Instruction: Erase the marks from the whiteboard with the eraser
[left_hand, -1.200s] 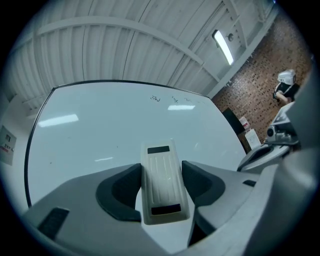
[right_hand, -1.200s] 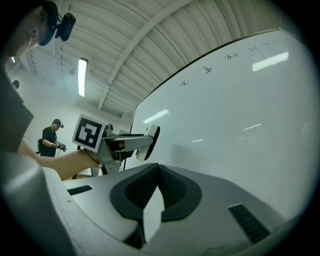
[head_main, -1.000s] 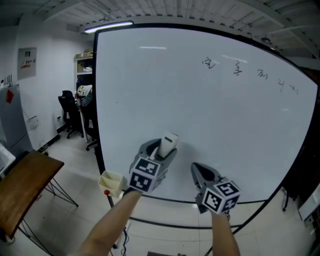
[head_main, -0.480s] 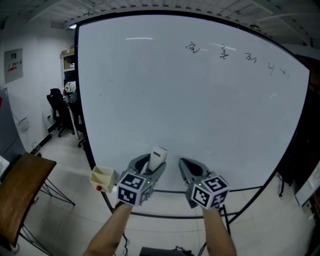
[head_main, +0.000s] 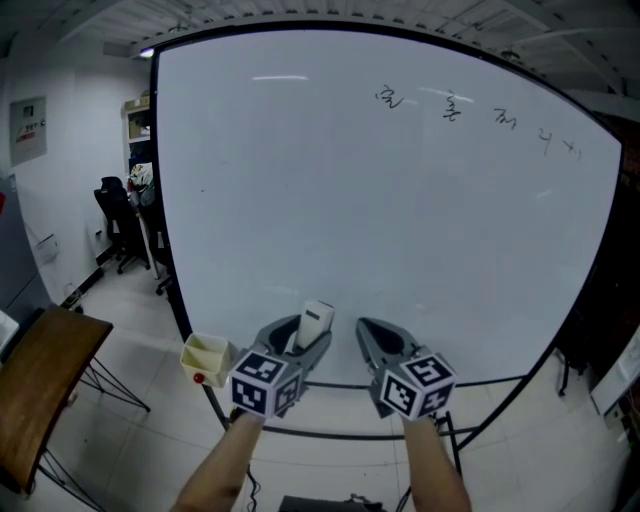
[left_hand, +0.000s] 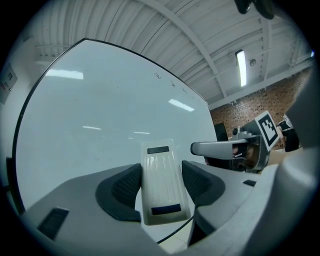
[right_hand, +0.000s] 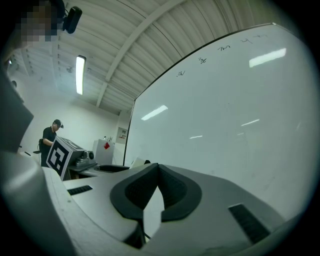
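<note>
Over the last second, head view: left gripper (head_main: 303, 336) and its eraser (head_main: 317, 320) sank toward 7 o'clock. Right gripper (head_main: 371, 334) slid toward 9 o'clock. Marks (head_main: 452, 106) drifted toward 10 o'clock. Whiteboard (head_main: 380, 230) now fills more of the frame.

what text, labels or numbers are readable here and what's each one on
Nothing reads clearly.
On the whiteboard, the marks: handwritten scribbles near its top edge, not legible.
On the wall poster: print too small.
On the eraser: two dark label patches, no legible print.
On the cube markers: black-and-white patterns, no letters.
</note>
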